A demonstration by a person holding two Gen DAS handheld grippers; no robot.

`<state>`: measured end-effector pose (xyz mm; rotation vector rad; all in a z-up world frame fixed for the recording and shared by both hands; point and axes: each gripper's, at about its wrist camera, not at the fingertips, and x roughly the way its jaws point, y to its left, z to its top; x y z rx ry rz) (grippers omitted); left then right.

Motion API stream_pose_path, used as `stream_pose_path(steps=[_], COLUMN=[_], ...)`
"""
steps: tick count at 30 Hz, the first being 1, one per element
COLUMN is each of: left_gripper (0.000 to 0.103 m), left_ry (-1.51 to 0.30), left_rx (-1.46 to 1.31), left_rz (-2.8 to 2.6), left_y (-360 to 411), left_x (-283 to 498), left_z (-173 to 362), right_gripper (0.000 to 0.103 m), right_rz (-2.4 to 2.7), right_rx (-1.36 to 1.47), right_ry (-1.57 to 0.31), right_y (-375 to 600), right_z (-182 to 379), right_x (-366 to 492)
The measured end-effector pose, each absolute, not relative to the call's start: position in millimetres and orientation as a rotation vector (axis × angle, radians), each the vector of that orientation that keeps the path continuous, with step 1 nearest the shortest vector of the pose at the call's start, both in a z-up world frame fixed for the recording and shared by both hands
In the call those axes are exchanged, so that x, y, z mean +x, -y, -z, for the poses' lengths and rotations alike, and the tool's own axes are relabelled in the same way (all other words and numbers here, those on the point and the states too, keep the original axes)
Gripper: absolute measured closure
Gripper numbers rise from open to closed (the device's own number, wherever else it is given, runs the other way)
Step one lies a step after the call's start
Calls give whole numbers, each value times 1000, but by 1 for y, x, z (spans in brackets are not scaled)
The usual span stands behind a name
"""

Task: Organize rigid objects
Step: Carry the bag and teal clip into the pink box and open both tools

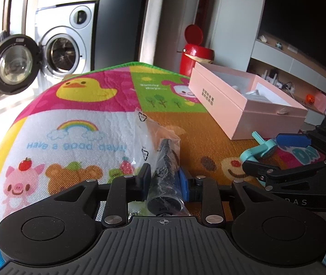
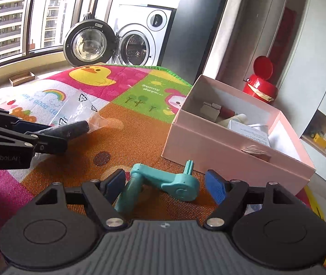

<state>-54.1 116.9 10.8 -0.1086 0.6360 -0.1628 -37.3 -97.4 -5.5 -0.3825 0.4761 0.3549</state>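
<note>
My left gripper (image 1: 164,177) is shut on a black cylinder in a clear plastic bag (image 1: 165,171), low over the colourful play mat (image 1: 82,119). The same bagged cylinder (image 2: 71,129) shows in the right wrist view, held by the left gripper (image 2: 55,137). My right gripper (image 2: 166,186) is open around a teal plastic crank (image 2: 163,180) that lies on the mat; its pads stand on either side, apart from it. The crank (image 1: 260,150) and right gripper (image 1: 277,151) also show in the left wrist view. An open pink box (image 2: 231,151) with several items inside sits just behind the crank.
The pink box (image 1: 243,100) stands at the mat's right side. A red bin with an open lid (image 2: 260,87) stands behind it on the floor. A washing machine with an open door (image 2: 126,43) is beyond the mat's far edge. A small cardboard tray (image 2: 22,78) lies at left.
</note>
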Motion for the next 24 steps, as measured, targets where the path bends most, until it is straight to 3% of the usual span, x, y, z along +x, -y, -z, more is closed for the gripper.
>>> stream_pose_path(steps=[11, 12, 24], left_gripper=[72, 72, 79], left_ry=[-633, -631, -618], left_rx=[-121, -120, -68], left_rz=[166, 165, 231], left_y=[-118, -119, -94], left_x=[-54, -55, -84], left_z=[-11, -11, -16], right_gripper=[26, 32, 32], right_rz=[-449, -456, -549], right_rx=[-197, -188, -261], right_ry=[-595, -600, -608], right_y=[120, 121, 160], right_z=[5, 4, -15], right_x=[-7, -6, -51])
